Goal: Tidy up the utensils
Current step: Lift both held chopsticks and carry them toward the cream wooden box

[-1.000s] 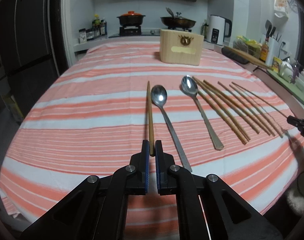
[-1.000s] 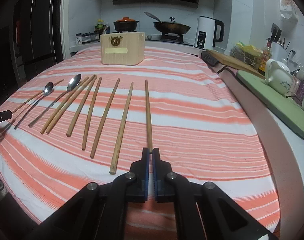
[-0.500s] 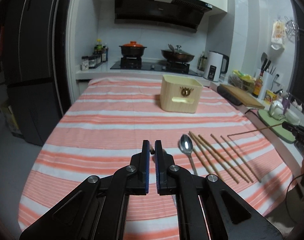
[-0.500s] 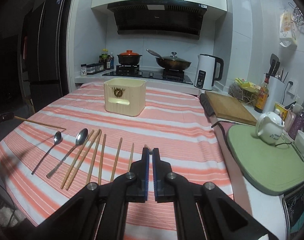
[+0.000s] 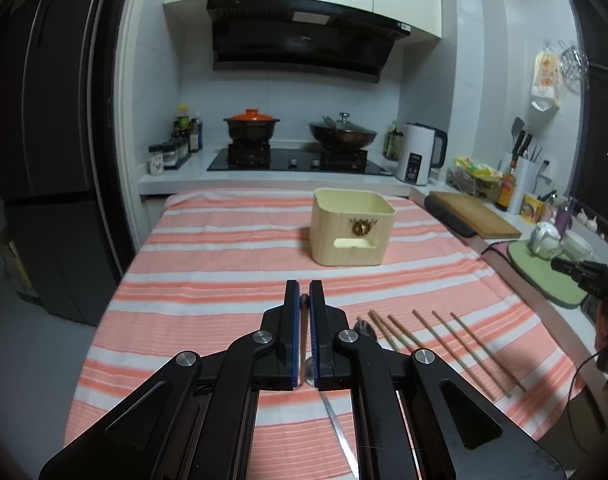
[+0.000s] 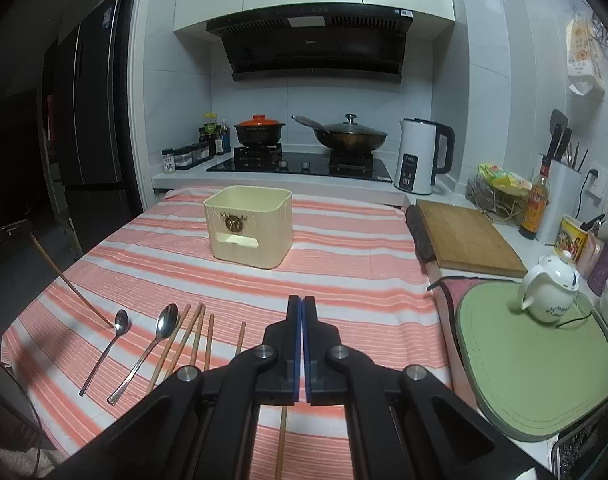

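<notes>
My left gripper (image 5: 304,284) is shut on a brown chopstick whose end (image 5: 304,302) shows between the pads. In the right wrist view that chopstick (image 6: 70,280) slants down to the cloth beside the small spoon (image 6: 122,322). My right gripper (image 6: 302,299) is shut above the table on the chopstick it lifted, which is hidden between the pads here. It shows at the far right of the left view (image 5: 559,266). A larger spoon (image 6: 168,322) and several chopsticks (image 6: 196,336) lie in a row on the cloth. The cream holder box (image 6: 250,228) stands open-topped beyond them.
The striped tablecloth (image 6: 343,264) covers the table up to the stove counter. On the right are a wooden cutting board (image 6: 467,236), a green mat (image 6: 535,360) with a teapot (image 6: 551,292), and a white kettle (image 6: 419,160). A fridge (image 5: 56,160) stands on the left.
Both grippers have risen off the cloth, each taking a chopstick up with it. The left one's chopstick now hangs slanted down. The spoons and the other chopsticks have stayed put.
</notes>
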The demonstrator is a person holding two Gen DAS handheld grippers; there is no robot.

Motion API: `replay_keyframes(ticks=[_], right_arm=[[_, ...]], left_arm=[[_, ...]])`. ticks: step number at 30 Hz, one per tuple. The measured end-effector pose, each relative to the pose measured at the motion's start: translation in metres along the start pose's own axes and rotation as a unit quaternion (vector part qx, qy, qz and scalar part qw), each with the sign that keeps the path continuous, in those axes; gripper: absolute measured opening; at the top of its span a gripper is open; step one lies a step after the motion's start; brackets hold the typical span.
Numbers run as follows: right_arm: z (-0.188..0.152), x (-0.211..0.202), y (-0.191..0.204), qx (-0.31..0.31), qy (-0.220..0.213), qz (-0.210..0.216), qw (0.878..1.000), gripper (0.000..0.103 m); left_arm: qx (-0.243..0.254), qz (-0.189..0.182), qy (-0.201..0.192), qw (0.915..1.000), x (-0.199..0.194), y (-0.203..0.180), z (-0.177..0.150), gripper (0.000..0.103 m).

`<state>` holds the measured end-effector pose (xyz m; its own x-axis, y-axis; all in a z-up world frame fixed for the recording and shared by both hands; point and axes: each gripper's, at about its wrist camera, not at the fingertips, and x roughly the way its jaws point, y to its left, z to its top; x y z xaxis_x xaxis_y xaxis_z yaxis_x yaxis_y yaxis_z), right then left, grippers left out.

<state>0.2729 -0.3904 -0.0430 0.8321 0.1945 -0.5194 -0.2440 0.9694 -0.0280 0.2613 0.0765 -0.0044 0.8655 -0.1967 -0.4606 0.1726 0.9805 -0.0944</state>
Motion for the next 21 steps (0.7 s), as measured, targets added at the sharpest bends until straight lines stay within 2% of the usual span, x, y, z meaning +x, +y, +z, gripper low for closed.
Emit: replay_keyframes(ticks=[2, 4, 5, 6, 12, 18, 20, 21], right_arm=[[-0.015, -0.002, -0.002, -0.003, 0.013, -0.004, 1.000, 0.003], [-0.036, -0.003, 0.000, -0.009, 0.032, 0.000, 0.999, 0.020], [-0.048, -0.004, 0.000, -0.009, 0.040, 0.003, 0.999, 0.032], [-0.061, -0.004, 0.001, -0.008, 0.052, 0.009, 0.999, 0.034], [-0.140, 0.008, 0.018, -0.001, 0.125, 0.034, 0.992, 0.032], [-0.171, 0.020, 0.017, 0.028, 0.139, 0.037, 0.989, 0.030], [-0.175, 0.025, 0.019, 0.026, 0.138, 0.036, 0.989, 0.022], [-0.176, 0.028, 0.018, 0.026, 0.136, 0.031, 0.990, 0.009]], left_arm=[[-0.001, 0.002, -0.002, 1.0000, -0.002, 0.001, -0.002, 0.002], [-0.005, 0.002, -0.003, 1.0000, -0.004, 0.002, -0.005, 0.002], [-0.008, 0.002, -0.003, 1.0000, -0.005, 0.003, -0.006, 0.002], [-0.010, 0.003, -0.003, 0.9999, -0.006, 0.004, -0.007, 0.002], [-0.008, 0.003, 0.001, 1.0000, -0.011, 0.000, -0.010, 0.002], [-0.009, 0.006, 0.000, 0.9999, -0.013, 0.002, -0.012, 0.003], [-0.011, 0.007, -0.001, 0.9999, -0.013, 0.002, -0.012, 0.003], [-0.012, 0.007, -0.001, 0.9999, -0.013, 0.002, -0.013, 0.003]])
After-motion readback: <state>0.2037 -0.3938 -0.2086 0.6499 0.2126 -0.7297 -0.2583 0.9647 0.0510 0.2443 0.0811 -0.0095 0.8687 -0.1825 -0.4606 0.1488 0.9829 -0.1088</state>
